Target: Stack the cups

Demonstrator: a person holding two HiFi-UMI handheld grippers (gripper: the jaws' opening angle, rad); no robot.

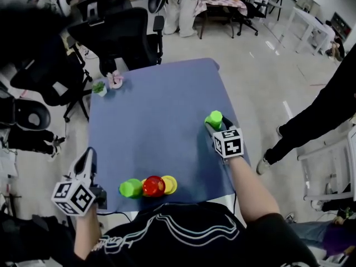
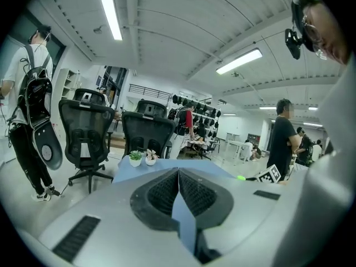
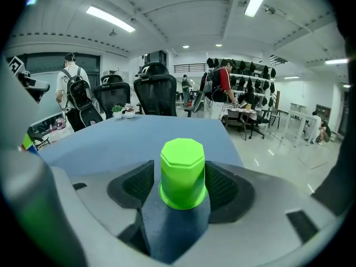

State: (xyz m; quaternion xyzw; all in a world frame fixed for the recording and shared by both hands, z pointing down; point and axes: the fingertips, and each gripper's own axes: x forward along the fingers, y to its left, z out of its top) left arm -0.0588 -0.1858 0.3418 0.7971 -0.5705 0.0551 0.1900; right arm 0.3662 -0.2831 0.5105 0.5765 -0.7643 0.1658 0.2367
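Cup in play: bright green cup (image 3: 182,166), octagonal, plain, upside down with flared rim lowest, clamped between the right gripper (image 3: 181,189) pads at the right side of the blue table (image 1: 156,115). Second green cup (image 1: 131,188), red cup (image 1: 154,186) and yellow cup (image 1: 169,184) sat touching in a row at the near edge. Left gripper (image 2: 179,182) jaws were pressed together, empty, off the near-left corner.

Open-plan office/lab room. Black mesh office chairs (image 1: 130,35) on castors, long ceiling strip lights (image 2: 110,13), pale hard floor (image 1: 256,77), white desks (image 1: 311,24) at far side. Wall rack (image 3: 245,74) hung w/ rows of black gear. Several ppl standing about, one w/ a backpack (image 3: 75,96). Blue-topped work table (image 1: 156,121) w/ two small potted plants (image 1: 100,88).
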